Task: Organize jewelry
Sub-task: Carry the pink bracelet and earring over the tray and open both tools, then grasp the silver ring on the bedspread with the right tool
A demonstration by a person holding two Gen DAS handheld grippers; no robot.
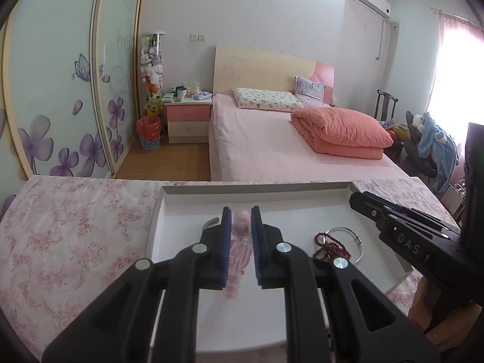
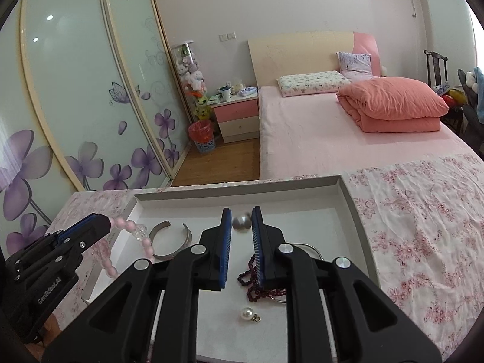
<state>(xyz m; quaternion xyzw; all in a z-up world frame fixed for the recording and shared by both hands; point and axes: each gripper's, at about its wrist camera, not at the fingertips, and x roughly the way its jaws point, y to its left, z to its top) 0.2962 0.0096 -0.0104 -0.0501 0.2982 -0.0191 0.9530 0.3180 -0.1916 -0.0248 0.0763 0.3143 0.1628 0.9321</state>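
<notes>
A pink bead bracelet is being gripped between the pads of the left hand-held gripper, hanging just above the floor of the white tray; from the right wrist view its strand is seen dangling over the tray's left rim. The right hand-held gripper is being held with its jaws slightly parted and nothing between them, poised over the dark red beads. Nearest in the tray, a pearl pendant is lying loose. Just beyond, the red beads are lying tangled on a thin silver bangle. Farther left, an open silver cuff is resting flat; farther back, a grey metal ball is sitting near the tray's far wall. The tray is resting on the floral-clothed worktop. Judged progress: most pieces are already gathered in the tray, but nothing is being kept separate; the pink bracelet is not yet set down, and the beads and bangle remain to be untangled.
</notes>
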